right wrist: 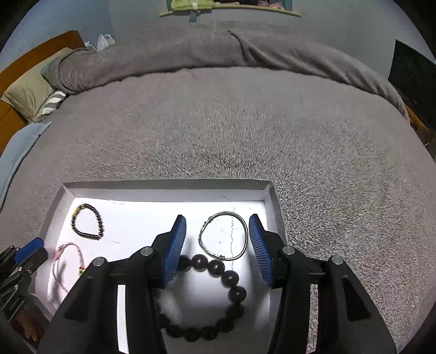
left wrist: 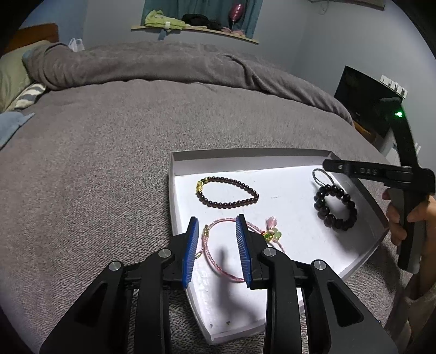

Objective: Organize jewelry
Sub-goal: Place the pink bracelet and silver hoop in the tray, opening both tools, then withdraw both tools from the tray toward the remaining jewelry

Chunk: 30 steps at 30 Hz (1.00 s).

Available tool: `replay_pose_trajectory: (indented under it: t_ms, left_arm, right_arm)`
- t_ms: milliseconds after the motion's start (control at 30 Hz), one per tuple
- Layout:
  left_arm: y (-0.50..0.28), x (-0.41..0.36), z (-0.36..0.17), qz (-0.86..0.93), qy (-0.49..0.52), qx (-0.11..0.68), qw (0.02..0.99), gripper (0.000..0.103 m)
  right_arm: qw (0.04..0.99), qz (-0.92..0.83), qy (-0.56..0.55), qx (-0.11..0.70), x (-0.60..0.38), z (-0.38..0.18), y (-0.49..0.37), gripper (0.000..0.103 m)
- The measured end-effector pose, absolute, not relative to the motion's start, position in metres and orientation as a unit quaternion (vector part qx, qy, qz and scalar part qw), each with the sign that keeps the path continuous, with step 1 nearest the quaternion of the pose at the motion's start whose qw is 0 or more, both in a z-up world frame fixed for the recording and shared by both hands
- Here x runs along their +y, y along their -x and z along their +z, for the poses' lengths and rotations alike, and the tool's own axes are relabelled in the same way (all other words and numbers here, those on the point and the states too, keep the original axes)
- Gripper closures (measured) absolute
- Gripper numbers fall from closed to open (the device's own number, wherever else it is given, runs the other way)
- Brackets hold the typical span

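A white tray (left wrist: 174,196) lies on the grey bed and holds several bracelets. My left gripper (left wrist: 216,227) is open over a pink cord bracelet (left wrist: 215,262) with a green charm. A small dark beaded bracelet (left wrist: 227,192) lies farther back. A large dark bead bracelet (left wrist: 336,208) and a silver bangle (left wrist: 323,177) lie at the tray's right. My right gripper (right wrist: 218,227) is open above the silver bangle (right wrist: 223,234) and the large bead bracelet (right wrist: 215,299). The tray's rim (right wrist: 163,185) shows there too. Both grippers are empty.
The grey blanket (left wrist: 109,136) covers the bed all around the tray. Pillows (right wrist: 30,92) lie at the far left. A shelf with clothes (left wrist: 190,24) hangs on the back wall. A dark screen (left wrist: 359,92) stands at the right.
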<state>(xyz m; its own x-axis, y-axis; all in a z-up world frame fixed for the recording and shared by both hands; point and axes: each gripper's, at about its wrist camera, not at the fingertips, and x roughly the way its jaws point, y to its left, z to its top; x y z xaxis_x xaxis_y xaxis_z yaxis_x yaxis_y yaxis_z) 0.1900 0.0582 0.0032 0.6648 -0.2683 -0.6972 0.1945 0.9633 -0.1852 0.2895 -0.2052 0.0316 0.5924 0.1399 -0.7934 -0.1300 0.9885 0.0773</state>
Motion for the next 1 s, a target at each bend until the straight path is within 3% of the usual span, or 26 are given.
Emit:
replay_pose_trajectory:
  t_ms: [33,100,200,300,400,467,567,700,1000]
  left_arm:
    - [-0.189,0.058,0.003,-0.127,0.047,0.389,0.911,0.073]
    - [-0.188,0.057,0.005,-0.129,0.046,0.388,0.912,0.073]
    - [-0.186,0.055,0.007,-0.13,0.043,0.383,0.914,0.064]
    - [-0.184,0.052,0.009,-0.132,0.039,0.381,0.914,0.061]
    - [-0.181,0.049,0.011,-0.131,0.04,0.378,0.916,0.045]
    - [-0.176,0.047,0.016,-0.13,0.038,0.367,0.92,0.036]
    - [-0.168,0.042,0.024,-0.132,0.03,0.355,0.925,0.034]
    - [-0.158,0.039,0.031,-0.127,0.018,0.343,0.931,0.022]
    - [-0.123,0.052,0.052,-0.11,0.038,0.3,0.947,0.012]
  right_arm:
    - [0.896,0.076,-0.006,0.438,-0.206,0.035,-0.285,0.044]
    - [0.904,0.076,-0.005,0.422,-0.207,0.043,-0.272,0.043]
    - [0.912,0.08,-0.015,0.403,-0.209,0.051,-0.251,0.042]
    - [0.919,0.083,-0.031,0.384,-0.215,0.059,-0.225,0.031]
    - [0.925,0.087,-0.034,0.369,-0.216,0.064,-0.198,0.024]
    - [0.927,0.091,-0.037,0.361,-0.216,0.069,-0.181,0.013]
    - [0.932,0.088,-0.04,0.349,-0.218,0.077,-0.161,0.006]
    - [0.937,0.081,-0.041,0.337,-0.221,0.084,-0.138,0.005]
    - [0.936,0.072,-0.047,0.342,-0.224,0.075,-0.099,0.005]
